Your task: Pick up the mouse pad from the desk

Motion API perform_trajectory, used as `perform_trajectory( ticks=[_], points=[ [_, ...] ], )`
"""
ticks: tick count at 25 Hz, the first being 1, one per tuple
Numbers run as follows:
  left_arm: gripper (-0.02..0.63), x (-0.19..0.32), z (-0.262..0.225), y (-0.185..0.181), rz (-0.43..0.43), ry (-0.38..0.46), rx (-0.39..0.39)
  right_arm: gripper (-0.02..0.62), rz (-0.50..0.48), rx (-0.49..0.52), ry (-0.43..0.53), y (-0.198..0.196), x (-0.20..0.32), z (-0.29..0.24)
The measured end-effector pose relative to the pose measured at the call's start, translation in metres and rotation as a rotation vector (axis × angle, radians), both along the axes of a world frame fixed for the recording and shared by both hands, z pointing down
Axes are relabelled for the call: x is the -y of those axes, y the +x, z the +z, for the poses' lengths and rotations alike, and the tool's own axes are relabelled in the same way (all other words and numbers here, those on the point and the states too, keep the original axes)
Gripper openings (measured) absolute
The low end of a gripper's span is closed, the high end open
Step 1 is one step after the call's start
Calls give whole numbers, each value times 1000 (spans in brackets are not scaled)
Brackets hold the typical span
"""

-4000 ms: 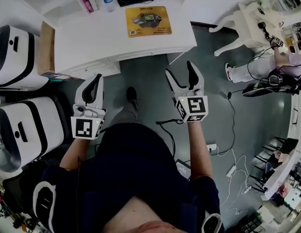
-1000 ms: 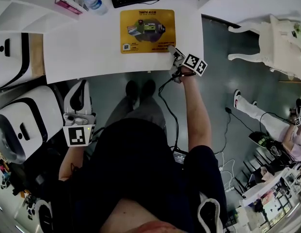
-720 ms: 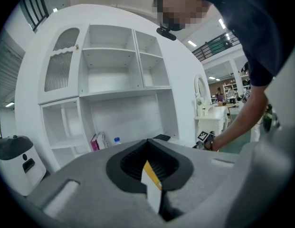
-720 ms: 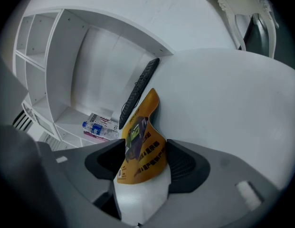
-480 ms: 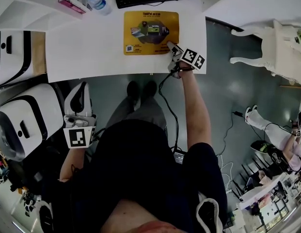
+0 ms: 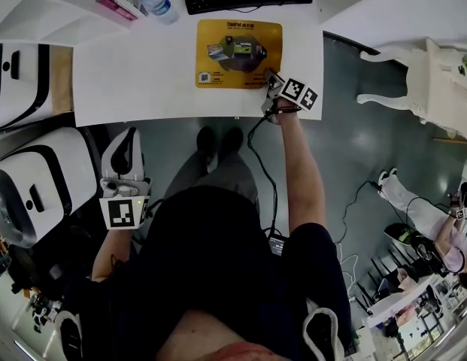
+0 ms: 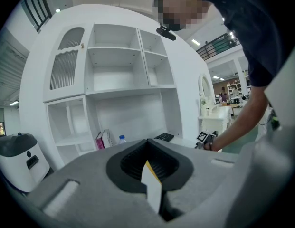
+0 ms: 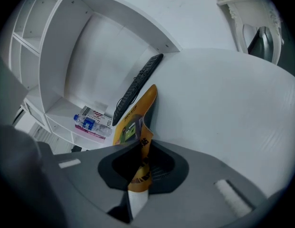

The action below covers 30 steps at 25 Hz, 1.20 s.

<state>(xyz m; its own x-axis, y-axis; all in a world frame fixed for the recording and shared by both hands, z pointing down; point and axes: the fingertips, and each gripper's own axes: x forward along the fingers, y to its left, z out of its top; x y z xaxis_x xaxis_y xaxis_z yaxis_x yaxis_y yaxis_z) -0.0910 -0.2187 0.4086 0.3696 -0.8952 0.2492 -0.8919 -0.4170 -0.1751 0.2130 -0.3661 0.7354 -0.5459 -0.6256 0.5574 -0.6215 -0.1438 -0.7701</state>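
Up from over the floor, my right gripper (image 6: 271, 77) has just clamped the near corner of the yellow mouse pad (image 6: 237, 51) on the white desk (image 6: 135, 74). Its lettering is unreadable; my left gripper (image 6: 126, 143) hangs clenched, empty.

**Right jaws closing on the pad's corner**

We are no longer holding our right gripper (image 6: 271, 76) out over the floor (image 6: 353, 149), as we were four seconds ago. We are reaching it across to the desk (image 6: 135, 74), where it is sitting at the 5 o'clock corner of the mouse pad (image 6: 238, 53). Its jaws, standing wide a second ago, have just been closing and are now pinching that corner between them. The corner is curling up off the desk instead of lying flat.
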Motion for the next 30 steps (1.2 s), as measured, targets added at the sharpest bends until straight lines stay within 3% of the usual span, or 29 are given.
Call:
perform_trajectory(
  ticks=[16, 30],
  points=[
    [1, 1, -3, -2, 10, 19, -19, 18, -135, -41, 265, -37, 7, -91],
    [2, -1, -7, -4, 13, 43, -35, 18, -264, -327, 570, -63, -9, -176]
  ],
)
